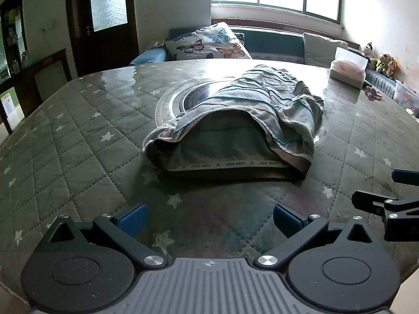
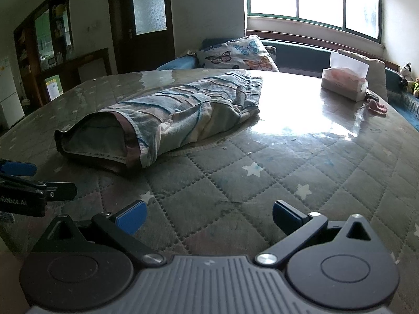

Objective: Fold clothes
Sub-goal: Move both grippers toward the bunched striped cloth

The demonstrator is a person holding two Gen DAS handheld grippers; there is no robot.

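A striped blue-grey and pink garment (image 1: 243,115) lies crumpled on the round quilted table (image 1: 78,136), its brown waistband opening facing me. In the right wrist view the garment (image 2: 167,115) lies ahead to the left. My left gripper (image 1: 209,219) is open and empty, low over the table just short of the waistband. My right gripper (image 2: 208,217) is open and empty, to the right of the garment. The right gripper's fingers (image 1: 374,204) show at the right edge of the left wrist view. The left gripper's fingers (image 2: 31,191) show at the left edge of the right wrist view.
A tissue box (image 1: 348,70) stands at the far right of the table; it also shows in the right wrist view (image 2: 345,81). A small pink object (image 2: 377,107) lies beside it. A round glass inset (image 1: 193,96) lies under the garment. A butterfly pillow (image 1: 209,43) and sofa stand behind.
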